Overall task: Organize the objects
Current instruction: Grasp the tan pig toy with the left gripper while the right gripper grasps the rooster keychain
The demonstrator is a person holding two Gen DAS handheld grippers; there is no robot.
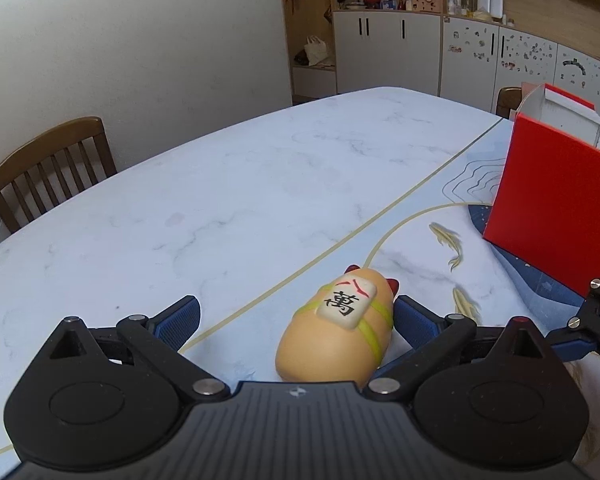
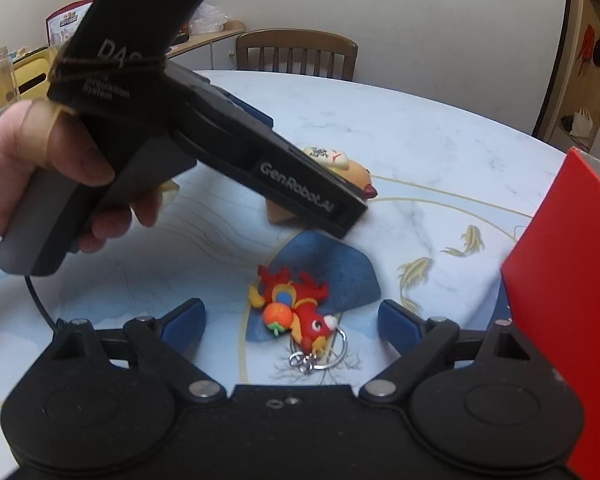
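A tan oval toy (image 1: 336, 332) with a white mahjong tile on its back lies on the marble table (image 1: 220, 184). My left gripper (image 1: 296, 316) is open around it, the toy near the right finger. In the right wrist view the toy (image 2: 348, 168) lies partly hidden behind the left gripper's body. A red fish keychain toy (image 2: 296, 312) with a metal ring lies between the open fingers of my right gripper (image 2: 292, 320). A red box (image 1: 556, 208) stands at the right, and its wall shows in the right wrist view (image 2: 560, 280).
A wooden chair (image 1: 48, 168) stands at the table's left edge and another (image 2: 296, 54) at the far side. Cabinets and shelves (image 1: 420, 40) line the back wall. The hand holding the left gripper (image 2: 40, 168) fills the left of the right wrist view.
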